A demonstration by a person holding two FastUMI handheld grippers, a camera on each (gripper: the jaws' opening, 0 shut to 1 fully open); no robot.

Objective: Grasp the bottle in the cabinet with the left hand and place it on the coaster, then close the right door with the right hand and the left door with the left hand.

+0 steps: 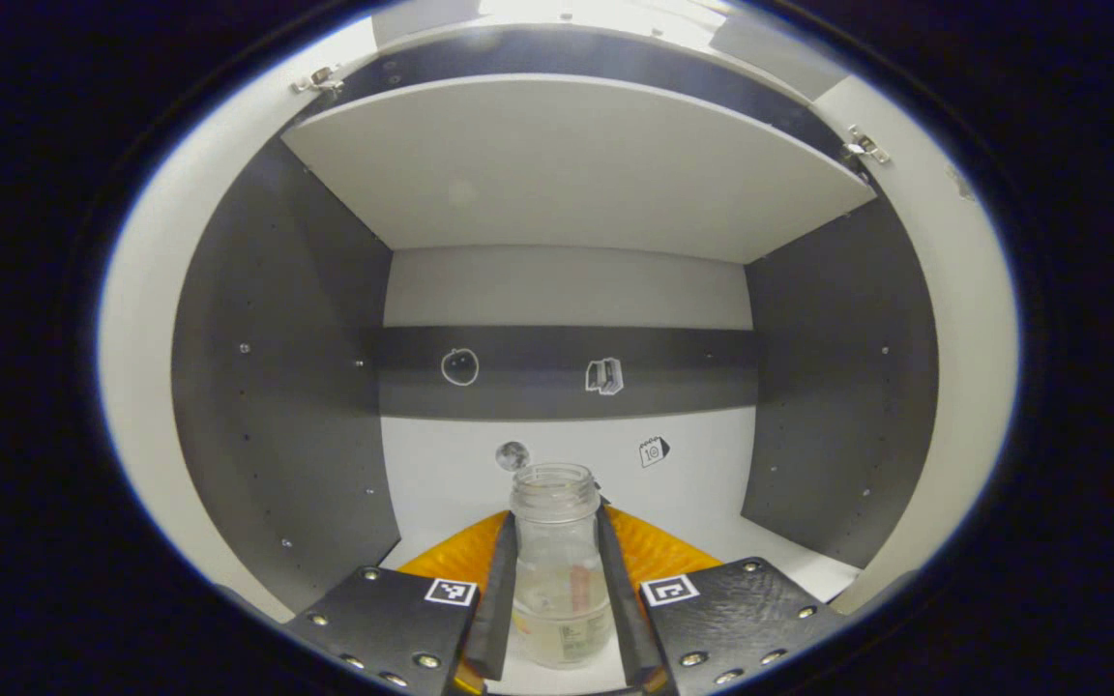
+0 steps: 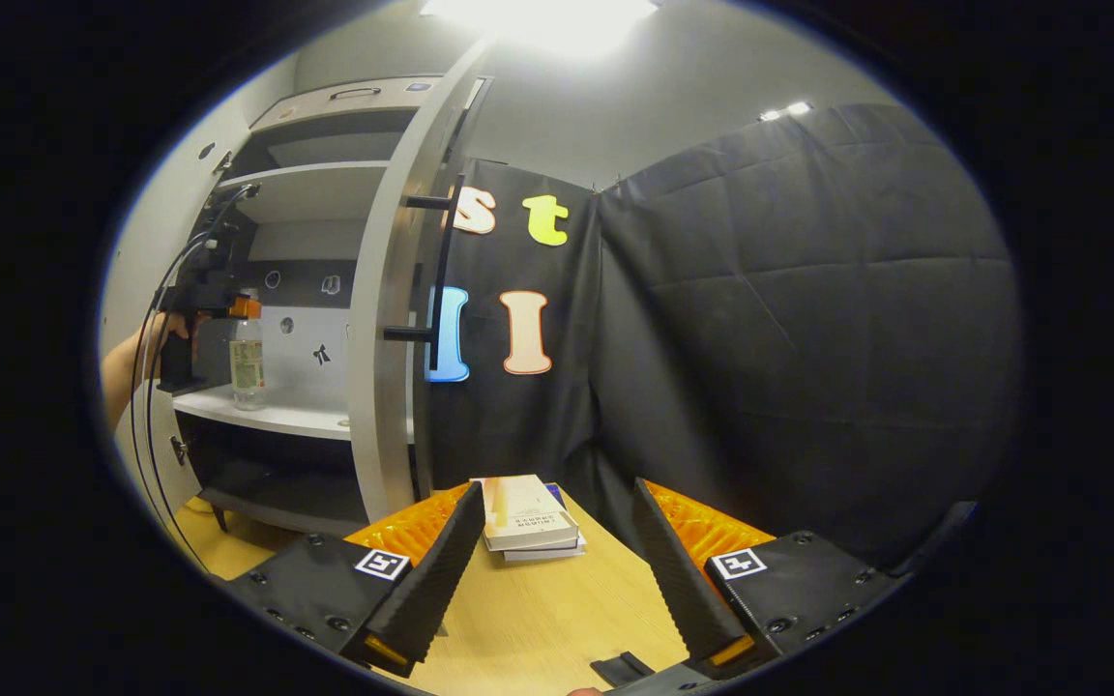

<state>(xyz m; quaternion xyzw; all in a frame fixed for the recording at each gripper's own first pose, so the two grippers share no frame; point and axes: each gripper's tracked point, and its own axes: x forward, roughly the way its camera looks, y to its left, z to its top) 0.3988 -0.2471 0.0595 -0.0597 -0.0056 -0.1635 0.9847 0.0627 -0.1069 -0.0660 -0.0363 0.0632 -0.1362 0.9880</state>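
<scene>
A clear glass bottle (image 1: pixel 559 570) stands upright on the white cabinet shelf (image 1: pixel 789 556), and my left gripper (image 1: pixel 557 522) is shut on it, a finger pressing each side. From the right gripper view the same bottle (image 2: pixel 247 362) stands on the shelf at the far left, with the left gripper (image 2: pixel 201 290) and the hand holding it just left of it. The cabinet's right door (image 2: pixel 385 338) stands wide open, its black bar handle (image 2: pixel 442 280) facing me. My right gripper (image 2: pixel 557 493) hangs open over the wooden table (image 2: pixel 538 619), holding nothing.
A shelf board (image 1: pixel 567 164) roofs the compartment, with grey side walls close at left and right. A stack of books (image 2: pixel 528 517) lies on the table ahead of the right gripper. A small dark flat piece (image 2: pixel 620 667) lies at the table's near edge.
</scene>
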